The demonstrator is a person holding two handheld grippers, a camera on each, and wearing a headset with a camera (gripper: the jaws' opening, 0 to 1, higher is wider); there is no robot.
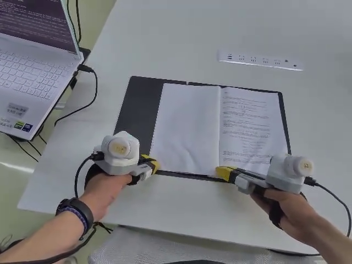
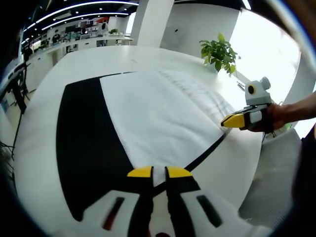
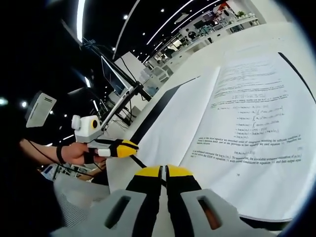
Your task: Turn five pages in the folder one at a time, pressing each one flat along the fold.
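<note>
Right gripper (image 3: 164,171) is sitting with its jaws pressed together, nothing between them, at the folder (image 1: 137,110)'s near edge, just beside the fold (image 1: 219,129). Left gripper (image 2: 159,172) is also closed and empty, hovering by the blank page (image 1: 187,126)'s near corner. I'd be sliding the closed right tips up the crease while the left is pinning the sheet. The folder is lying open flat on the table (image 1: 220,33), its long side running left to right and its fold pointing away from the person.
</note>
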